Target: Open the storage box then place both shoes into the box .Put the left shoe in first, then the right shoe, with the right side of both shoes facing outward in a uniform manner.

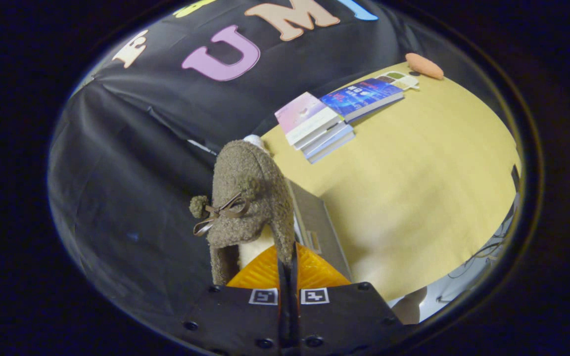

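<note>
In the gripper view, we hold the gripper (289, 264) clamped on the collar edge of the fuzzy brown shoe (245, 198), its fingers nearly together. The shoe hangs lifted just ahead of the fingers, long axis running away from us, toe farthest. The grey storage box (317, 225) lies just right of it on the yellow table (413, 173).

Brown fuzzy shoe (248, 198), yellow table (413, 198), blue book (361, 96).
</note>
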Demonstrator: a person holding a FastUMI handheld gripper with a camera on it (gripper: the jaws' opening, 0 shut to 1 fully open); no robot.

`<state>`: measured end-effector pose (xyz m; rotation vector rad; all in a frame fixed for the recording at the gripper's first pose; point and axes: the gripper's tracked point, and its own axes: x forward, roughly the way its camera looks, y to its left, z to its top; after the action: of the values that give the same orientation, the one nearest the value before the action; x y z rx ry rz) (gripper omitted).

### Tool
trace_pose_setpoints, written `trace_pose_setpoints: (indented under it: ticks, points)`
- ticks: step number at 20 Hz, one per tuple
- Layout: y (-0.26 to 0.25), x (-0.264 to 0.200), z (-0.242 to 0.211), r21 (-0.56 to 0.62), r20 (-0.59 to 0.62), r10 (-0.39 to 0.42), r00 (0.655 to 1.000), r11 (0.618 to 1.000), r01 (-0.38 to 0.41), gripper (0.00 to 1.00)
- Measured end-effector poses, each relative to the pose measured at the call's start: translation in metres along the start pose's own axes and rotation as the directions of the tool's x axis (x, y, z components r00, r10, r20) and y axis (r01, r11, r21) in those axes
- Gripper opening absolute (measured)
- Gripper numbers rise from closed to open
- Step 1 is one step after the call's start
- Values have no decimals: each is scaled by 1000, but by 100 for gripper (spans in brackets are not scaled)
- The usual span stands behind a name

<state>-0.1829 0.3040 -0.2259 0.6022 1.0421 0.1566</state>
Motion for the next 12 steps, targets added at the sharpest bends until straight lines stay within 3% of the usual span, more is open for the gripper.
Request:
trace_pose_setpoints:
  ticks: [8, 12]
  points:
    - [-5, 33, -36, -42, -56, -116, 992, 993, 114, 4]
    - [-5, 41, -37, -26, -49, -116, 992, 993, 115, 19]
